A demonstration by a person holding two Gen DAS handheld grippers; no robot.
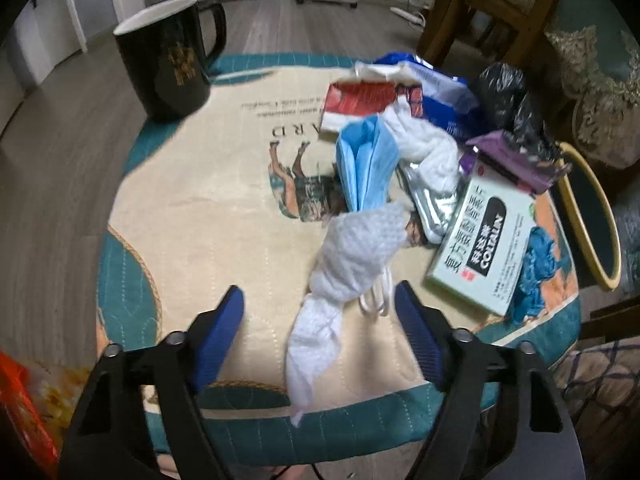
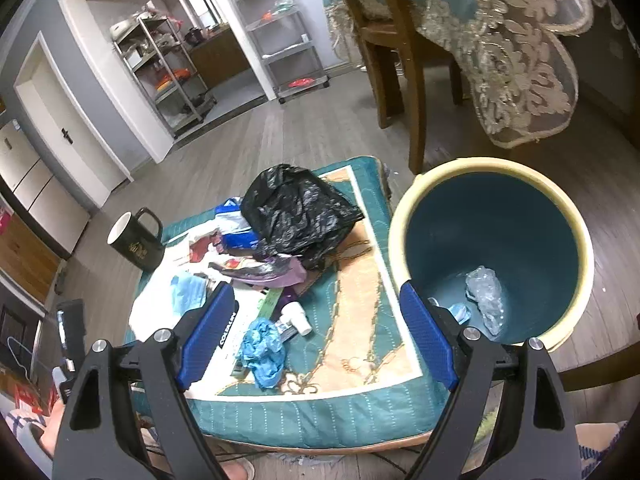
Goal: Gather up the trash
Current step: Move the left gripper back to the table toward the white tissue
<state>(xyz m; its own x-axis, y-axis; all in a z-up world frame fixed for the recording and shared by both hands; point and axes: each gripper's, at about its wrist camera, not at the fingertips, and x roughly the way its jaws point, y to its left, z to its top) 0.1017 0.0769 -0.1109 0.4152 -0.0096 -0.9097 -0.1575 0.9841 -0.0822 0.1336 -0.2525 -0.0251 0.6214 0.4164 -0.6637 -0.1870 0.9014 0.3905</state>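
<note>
Teal-and-cream quilted cushion mat [image 1: 192, 240] on the grey wood floor carries the trash pile. Round teal bin with cream rim [image 2: 496, 240] stands just right of it, clear crumpled plastic inside. Crumpled white tissue [image 1: 344, 264] lies between the left gripper [image 1: 320, 300] pads, jaws apart, no contact. Right gripper [image 2: 316, 300] spread wide, empty, above a crumpled blue glove [image 2: 262, 350].

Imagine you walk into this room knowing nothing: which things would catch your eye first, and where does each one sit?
The heap of litter on the teal and cream mat stands out first: a crumpled black plastic bag at its far end and a blue face mask mid-pile. Beside the mat stands a cream-rimmed bin, nearly empty. A white paper wad lies between the open fingers of the left hand-held gripper, untouched.
</note>
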